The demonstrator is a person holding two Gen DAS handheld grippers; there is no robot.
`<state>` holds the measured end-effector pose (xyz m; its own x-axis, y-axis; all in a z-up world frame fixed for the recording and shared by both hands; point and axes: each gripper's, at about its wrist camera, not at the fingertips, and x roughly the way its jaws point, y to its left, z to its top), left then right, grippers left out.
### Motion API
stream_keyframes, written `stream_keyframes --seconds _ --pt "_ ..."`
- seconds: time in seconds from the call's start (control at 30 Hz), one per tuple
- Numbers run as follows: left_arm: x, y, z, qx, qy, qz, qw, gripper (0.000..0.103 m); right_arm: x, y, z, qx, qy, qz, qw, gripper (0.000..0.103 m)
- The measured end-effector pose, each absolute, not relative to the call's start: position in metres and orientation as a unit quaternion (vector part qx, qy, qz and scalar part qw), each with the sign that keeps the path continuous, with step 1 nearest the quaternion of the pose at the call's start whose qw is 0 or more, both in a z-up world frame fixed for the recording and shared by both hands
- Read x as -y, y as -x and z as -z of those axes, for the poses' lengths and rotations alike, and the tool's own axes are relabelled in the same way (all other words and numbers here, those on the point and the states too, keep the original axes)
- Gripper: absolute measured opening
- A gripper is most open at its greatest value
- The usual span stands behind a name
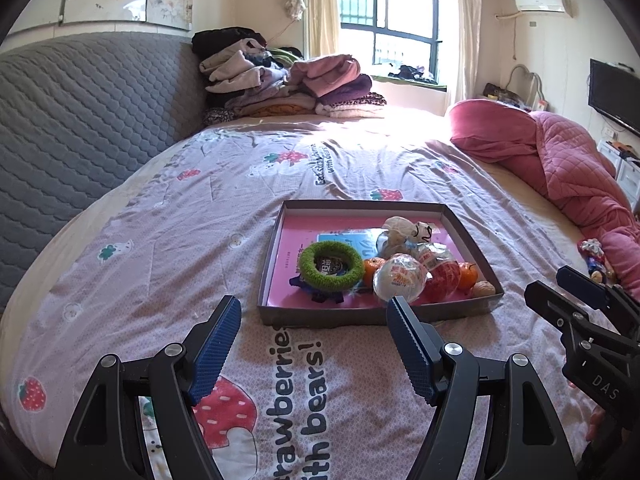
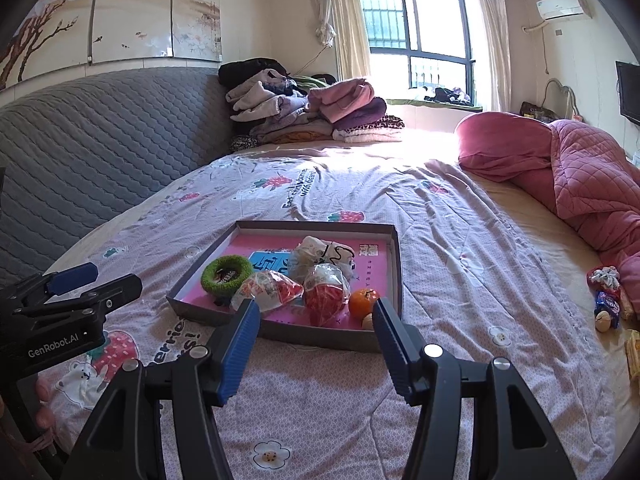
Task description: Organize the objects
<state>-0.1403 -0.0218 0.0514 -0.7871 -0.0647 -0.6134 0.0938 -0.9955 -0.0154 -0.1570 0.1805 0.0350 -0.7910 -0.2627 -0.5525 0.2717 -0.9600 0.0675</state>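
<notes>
A shallow grey box [image 1: 276,240] [image 2: 398,264] with a pink floor lies on the bedspread. In it are a green fuzzy ring [image 1: 331,266] [image 2: 227,275], wrapped red-and-white snack packs [image 1: 400,278] [image 2: 325,292], a tangerine [image 1: 467,275] [image 2: 362,303], a walnut [image 1: 483,290] and a white bag [image 1: 404,229] [image 2: 326,254]. My left gripper [image 1: 314,308] is open and empty just before the box's near wall. My right gripper [image 2: 316,312] is open and empty at the box's near edge. Each gripper shows in the other's view, the right one [image 1: 568,288] and the left one [image 2: 96,280].
A few loose wrapped items [image 2: 608,298] [image 1: 594,254] lie on the bed at the right, beside a pink quilt [image 2: 580,176]. Folded clothes [image 1: 288,84] are stacked at the far end. A grey padded headboard [image 1: 80,120] runs along the left.
</notes>
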Motion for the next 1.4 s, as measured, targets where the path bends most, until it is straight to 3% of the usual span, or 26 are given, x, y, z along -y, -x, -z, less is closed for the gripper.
stream_keyframes --seconds 1.4 --pt "0.028 0.133 0.003 -0.031 -0.356 0.933 0.042 0.076 -0.182 0.153 0.004 -0.014 -0.312 0.940 0.136 0.058"
